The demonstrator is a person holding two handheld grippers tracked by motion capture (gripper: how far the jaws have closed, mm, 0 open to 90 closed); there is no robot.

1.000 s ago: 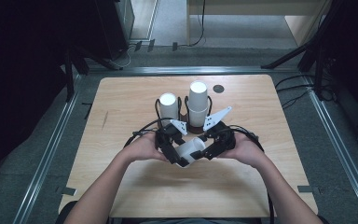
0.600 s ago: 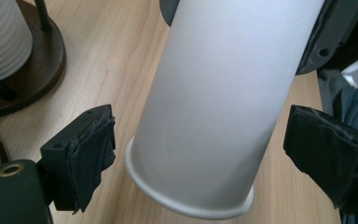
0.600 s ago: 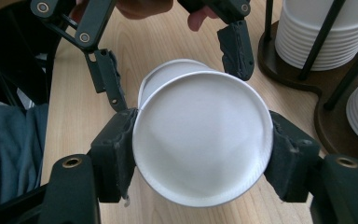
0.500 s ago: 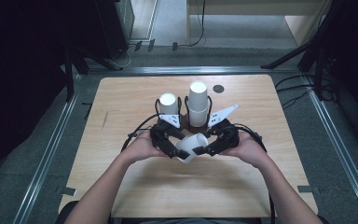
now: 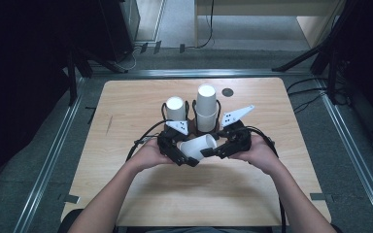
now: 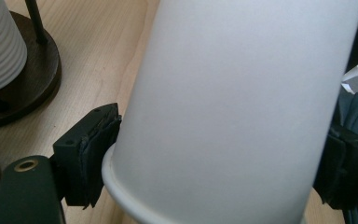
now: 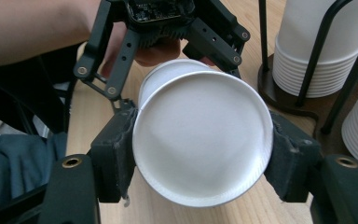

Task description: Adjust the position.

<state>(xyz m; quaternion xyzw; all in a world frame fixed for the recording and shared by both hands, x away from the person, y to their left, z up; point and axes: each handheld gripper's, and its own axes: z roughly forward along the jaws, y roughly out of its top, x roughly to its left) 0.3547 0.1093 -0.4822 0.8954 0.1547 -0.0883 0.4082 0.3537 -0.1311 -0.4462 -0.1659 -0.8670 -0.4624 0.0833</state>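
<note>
Since a moment ago we have tipped the cup [image 5: 196,146] onto its side above the table [image 5: 126,107], left gripper [image 5: 177,154] and right gripper [image 5: 217,149] both clamped on it, just before the stacks [image 5: 206,108]

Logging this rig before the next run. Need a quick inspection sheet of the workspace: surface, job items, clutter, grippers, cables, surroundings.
Surface: light wooden table, bare around the work.
Job's things: white paper cup held on its side between both grippers; two stacks of white paper cups in a dark wire holder behind it.
Clutter: small dark round disc near the far edge.
Grippers: left gripper clamped at the cup's rim end; right gripper clamped at its base end.
Cables: black cable loops from the left gripper across the table.
Surroundings: grey floor, metal rails, dark stands.
</note>
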